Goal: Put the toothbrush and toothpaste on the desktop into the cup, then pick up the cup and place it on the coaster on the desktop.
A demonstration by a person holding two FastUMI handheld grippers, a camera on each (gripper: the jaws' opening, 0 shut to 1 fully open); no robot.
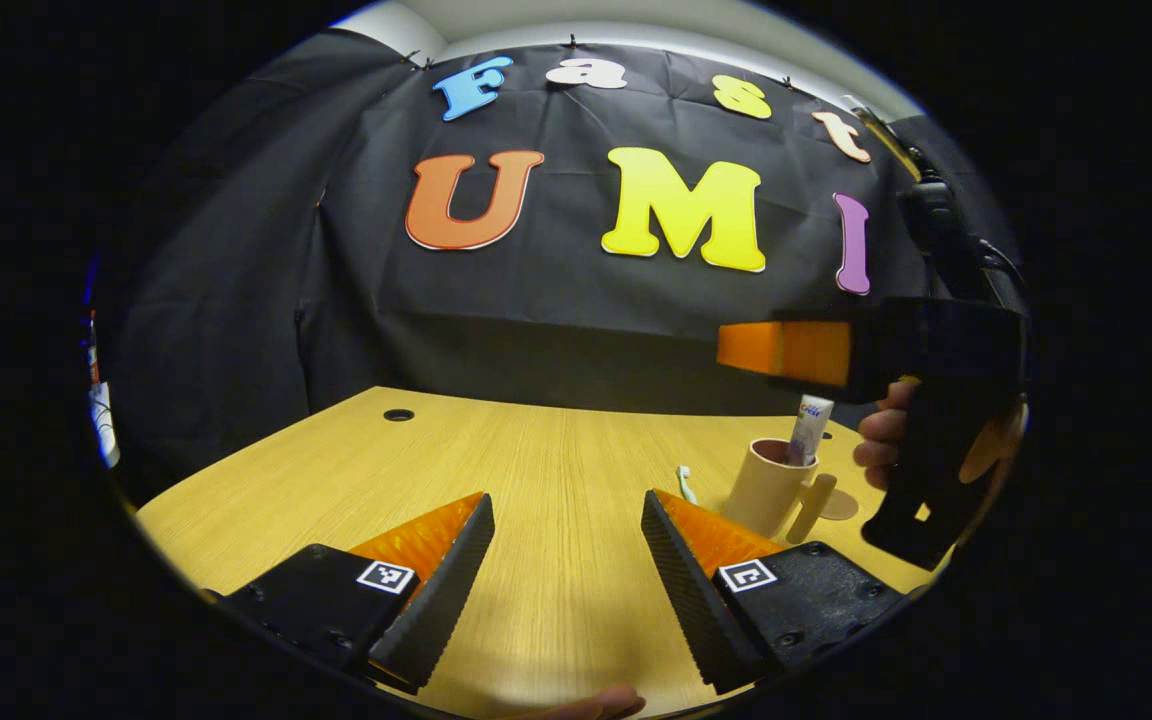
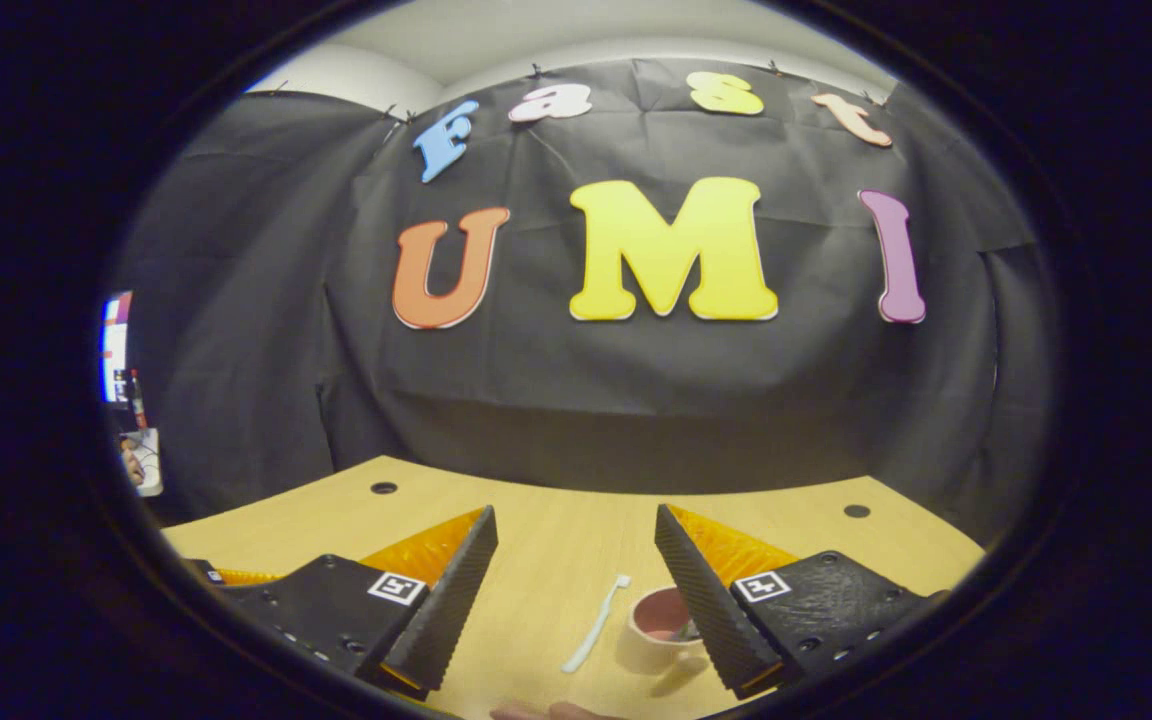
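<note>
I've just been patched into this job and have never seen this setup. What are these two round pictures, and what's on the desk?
No robot arm here: a person holds a two-finger gripper in each hand, each carrying a fisheye camera looking along its jaws.

In the left gripper view, the left gripper hangs open over the wooden desk, holding nothing. Farther off, a hand holds the right gripper above the cup.

The toothpaste stands in the cup. The toothbrush lies on the desk beside it. A round coaster lies behind the cup.

In the right gripper view, the right gripper's jaws stand open and empty.
</note>
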